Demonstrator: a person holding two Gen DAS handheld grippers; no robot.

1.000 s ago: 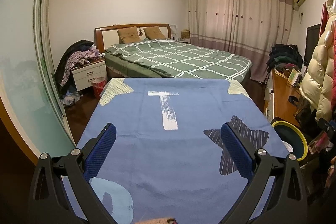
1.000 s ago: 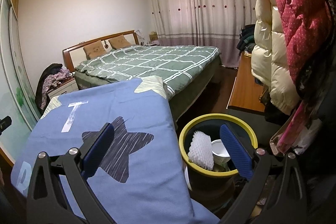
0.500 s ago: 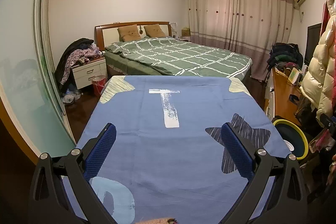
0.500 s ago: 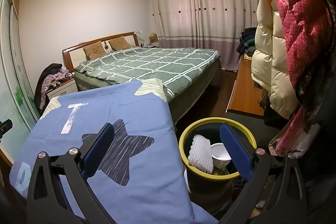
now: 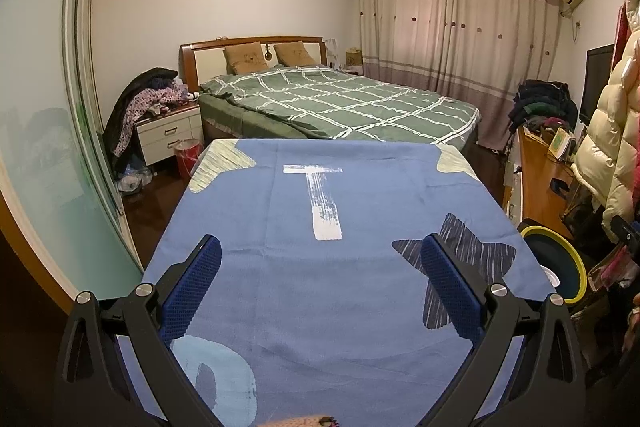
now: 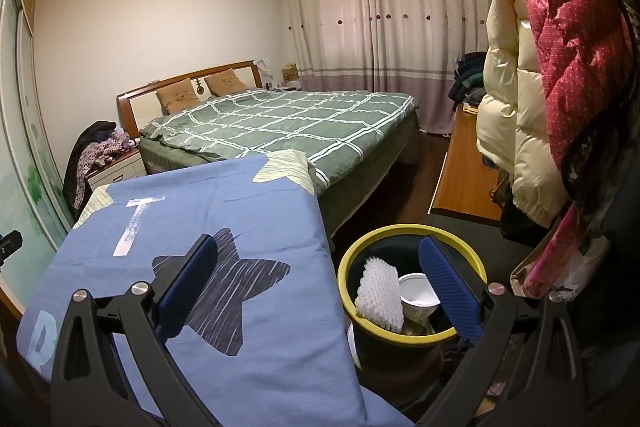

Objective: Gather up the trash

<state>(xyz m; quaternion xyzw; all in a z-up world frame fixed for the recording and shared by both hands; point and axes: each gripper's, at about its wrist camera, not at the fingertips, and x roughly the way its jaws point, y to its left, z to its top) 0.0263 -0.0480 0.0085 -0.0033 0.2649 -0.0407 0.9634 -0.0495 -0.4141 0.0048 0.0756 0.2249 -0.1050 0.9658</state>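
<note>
While both grippers gape, bin (image 6: 412, 233) beside cloth (image 6: 240, 227) edge

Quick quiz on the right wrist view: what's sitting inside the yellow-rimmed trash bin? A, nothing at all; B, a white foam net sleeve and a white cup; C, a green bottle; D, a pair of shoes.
B: the right wrist view looks down into the yellow-rimmed trash bin, where a white foam net sleeve leans beside a white cup.
</note>
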